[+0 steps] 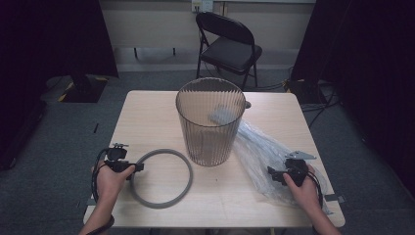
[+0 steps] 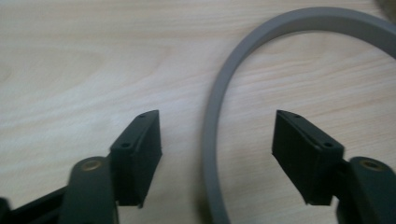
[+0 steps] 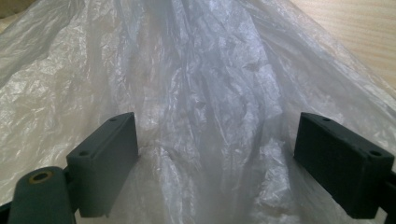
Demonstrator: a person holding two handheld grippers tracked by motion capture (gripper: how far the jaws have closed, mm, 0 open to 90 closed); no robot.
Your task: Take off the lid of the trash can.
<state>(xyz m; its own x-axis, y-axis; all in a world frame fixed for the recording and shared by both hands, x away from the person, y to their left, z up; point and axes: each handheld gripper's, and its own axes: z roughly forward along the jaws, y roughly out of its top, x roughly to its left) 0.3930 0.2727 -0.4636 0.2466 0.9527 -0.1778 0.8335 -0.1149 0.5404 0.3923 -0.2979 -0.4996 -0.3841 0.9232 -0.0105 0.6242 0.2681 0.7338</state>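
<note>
My left claw (image 2: pixel 217 154) stood wide with the grey ring (image 2: pixel 219 116) lying flat between its jaws, stiff and probably light, best taken across its thin band, while my right claw (image 3: pixel 217 163) stood wide over the soft, slippery plastic bag (image 3: pixel 201 84).

I'm in a recording studio or lab corner — black curtains (image 1: pixel 44 39) hang left and right, grey carpet (image 1: pixel 63 142) underfoot, cables (image 1: pixel 318 98) trailing at right, a black folding chair (image 1: pixel 229 41) beyond my pale wooden worktop (image 1: pixel 147 112) — nothing homely.
</note>
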